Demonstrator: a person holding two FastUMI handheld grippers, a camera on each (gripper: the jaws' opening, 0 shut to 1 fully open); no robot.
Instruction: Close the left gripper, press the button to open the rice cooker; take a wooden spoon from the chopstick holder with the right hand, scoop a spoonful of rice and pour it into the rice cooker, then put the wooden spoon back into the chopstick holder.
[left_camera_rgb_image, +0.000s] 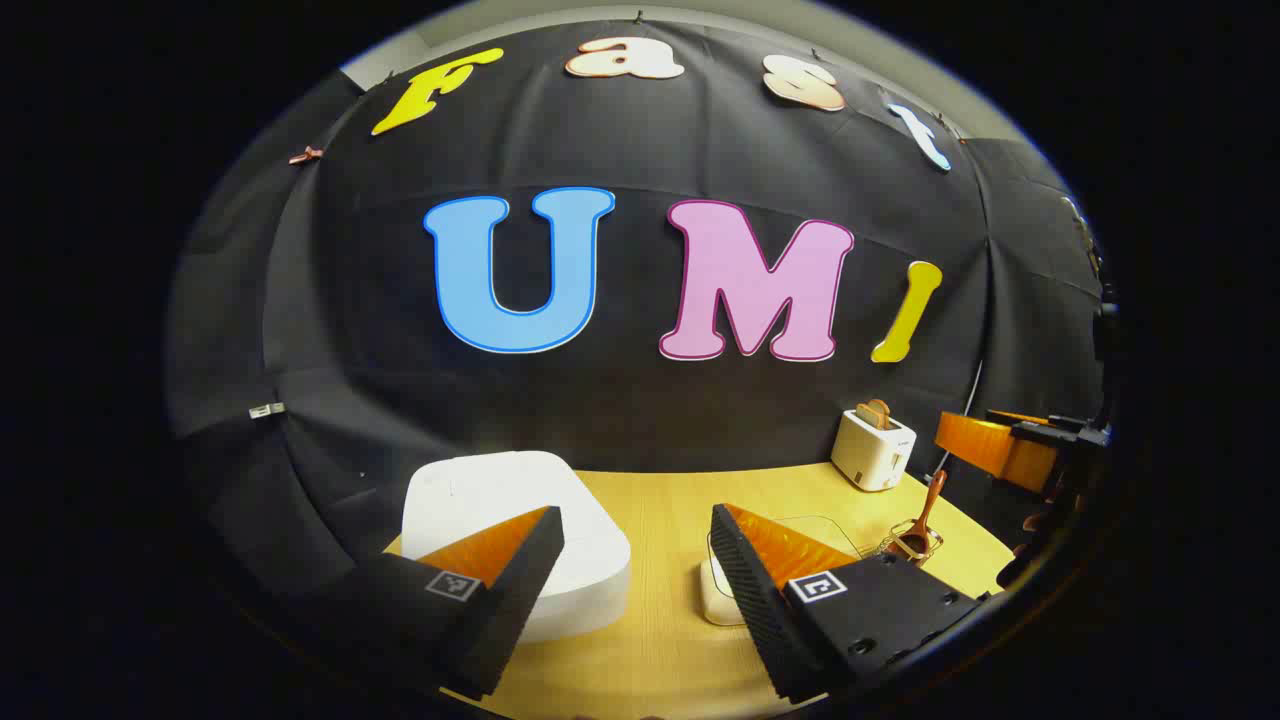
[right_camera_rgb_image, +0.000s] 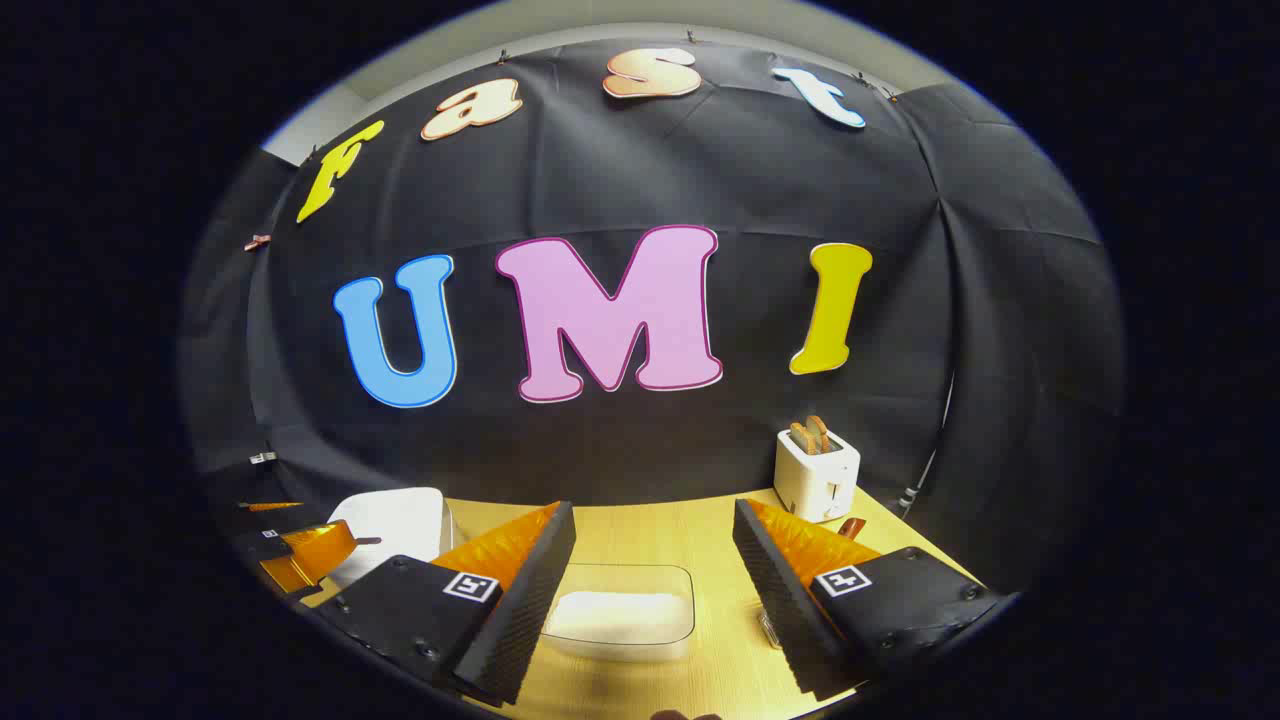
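The white rice cooker (left_camera_rgb_image: 515, 530) sits with its lid down on the wooden table (left_camera_rgb_image: 660, 500), right ahead of my left gripper (left_camera_rgb_image: 635, 520), which is open and holds nothing. A clear container of white rice (right_camera_rgb_image: 620, 612) lies low between the fingers of my right gripper (right_camera_rgb_image: 655, 515), also open with nothing in it. The wooden spoon (left_camera_rgb_image: 925, 515) stands in the chopstick holder (left_camera_rgb_image: 912, 545) at the table's right. In the right gripper view the spoon's handle tip (right_camera_rgb_image: 850, 527) peeks over the right finger, and the rice cooker (right_camera_rgb_image: 395, 525) is at the left.
A white toaster (left_camera_rgb_image: 873, 450) with bread slices stands at the back right of the table, also seen in the right gripper view as the toaster (right_camera_rgb_image: 817, 475). The other gripper (left_camera_rgb_image: 1000, 445) hovers at the far right. The black cloth wall closes off the back.
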